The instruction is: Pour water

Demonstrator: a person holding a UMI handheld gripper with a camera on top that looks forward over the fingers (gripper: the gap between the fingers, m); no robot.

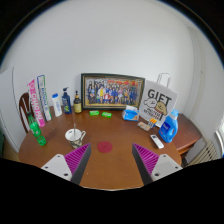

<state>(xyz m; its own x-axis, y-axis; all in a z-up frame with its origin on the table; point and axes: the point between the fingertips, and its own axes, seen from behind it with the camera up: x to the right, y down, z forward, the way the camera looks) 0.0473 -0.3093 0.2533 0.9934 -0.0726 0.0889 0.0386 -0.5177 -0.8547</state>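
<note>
My gripper point(112, 160) hangs above a round wooden table point(115, 165), its two fingers with magenta pads point(77, 158) spread wide and nothing between them. Just ahead of the fingers lies a small round red coaster point(105, 147). A blue bottle point(169, 126) stands to the right beyond the right finger. A small white cup on a saucer point(74, 133) sits ahead of the left finger. Dark bottles point(66, 101) and a blue-and-yellow bottle point(77, 101) stand at the back left.
A framed group photo point(112, 92) leans against the wall at the back. A white GIFT bag point(159, 103) stands at the right, a blue bowl point(130, 113) beside it. Tall pink and green boxes point(37, 105) stand at the left. A chair point(24, 105) shows behind them.
</note>
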